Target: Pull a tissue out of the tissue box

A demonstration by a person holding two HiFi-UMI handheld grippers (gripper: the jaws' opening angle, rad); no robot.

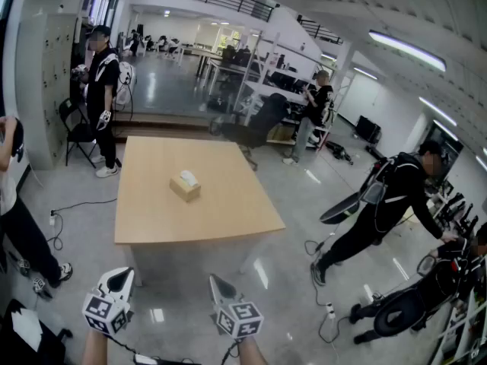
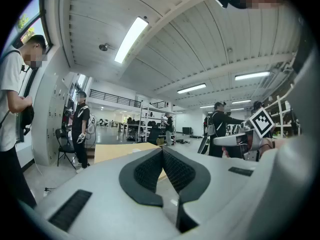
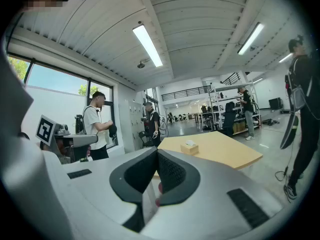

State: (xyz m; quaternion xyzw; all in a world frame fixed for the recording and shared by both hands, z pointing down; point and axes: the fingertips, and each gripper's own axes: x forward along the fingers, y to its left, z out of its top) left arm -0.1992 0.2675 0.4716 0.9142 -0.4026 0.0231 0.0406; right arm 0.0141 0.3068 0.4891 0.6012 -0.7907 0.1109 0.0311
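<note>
- Where the head view starts at its left edge, a person in a white top (image 1: 9, 196) stands on the glossy floor (image 1: 319, 226), only partly in frame.
- Further back, a person in black (image 1: 103, 82) stands beside a dark folding chair (image 1: 76, 131).
- Low in frame, the left gripper (image 1: 122, 277) is held short of the near edge of the table (image 1: 190, 223), well apart from it. In its own view the two dark pads (image 2: 147, 173) meet at their tips. The claw is closed with nothing between the jaws.
- The table has a light wooden top, with one item on it.
- That item is the tissue box (image 1: 185, 188), tan, near the middle of the top. A white tissue (image 1: 189, 176) stands up out of its slot. Neither claw touches the box; both are well apart from it.
- Just right of the left one, the right gripper (image 1: 221, 285) is also short of the table's near edge. Its own view shows the jaws closed tip to tip, holding nothing. The tissue box lies beyond them on the table, slightly right of the tips.
- Beyond the table's far right corner, another person in dark clothes (image 1: 316, 109) stands by shelving racks (image 1: 262, 67).
- Near the right edge, a fourth person wearing black (image 1: 392, 200) bends forward, one arm reaching to the right.
</note>
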